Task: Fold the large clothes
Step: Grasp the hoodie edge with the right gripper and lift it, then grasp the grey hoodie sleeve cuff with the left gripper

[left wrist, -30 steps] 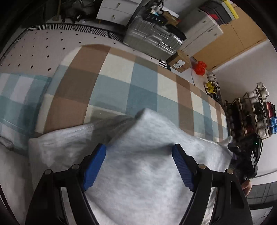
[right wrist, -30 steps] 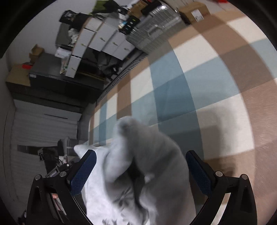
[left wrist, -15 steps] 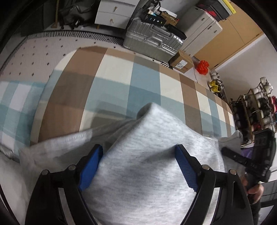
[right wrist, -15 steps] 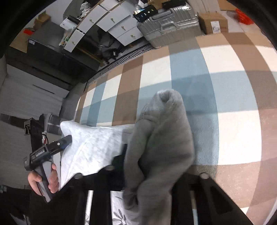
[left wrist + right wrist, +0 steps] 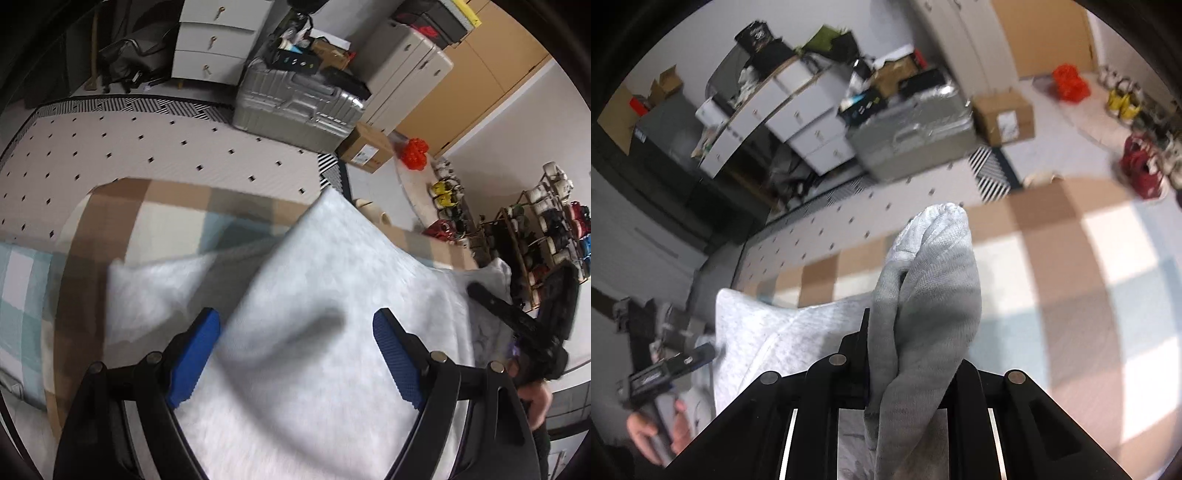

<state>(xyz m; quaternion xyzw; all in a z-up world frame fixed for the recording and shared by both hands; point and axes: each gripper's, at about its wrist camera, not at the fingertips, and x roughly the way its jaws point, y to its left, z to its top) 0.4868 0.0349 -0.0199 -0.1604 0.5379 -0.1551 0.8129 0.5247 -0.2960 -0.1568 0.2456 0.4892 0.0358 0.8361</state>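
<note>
A light grey sweatshirt is lifted over the checked bedspread. In the left wrist view my left gripper has its blue pads wide apart, with the cloth draped between and beneath them; it is open. In the right wrist view my right gripper is shut on a bunched fold of the sweatshirt, which sticks up past the fingers. The right gripper also shows at the far right of the left wrist view, at the cloth's other edge.
A silver suitcase and white drawers stand past the bed on a dotted mat. A cardboard box and a shoe rack are at the right. The checked spread stretches right in the right wrist view.
Both grippers have risen and tilted up, and the sweatshirt has lifted with them. The right gripper closed on the fold about half a second ago and has kept hold. The left stays open.
</note>
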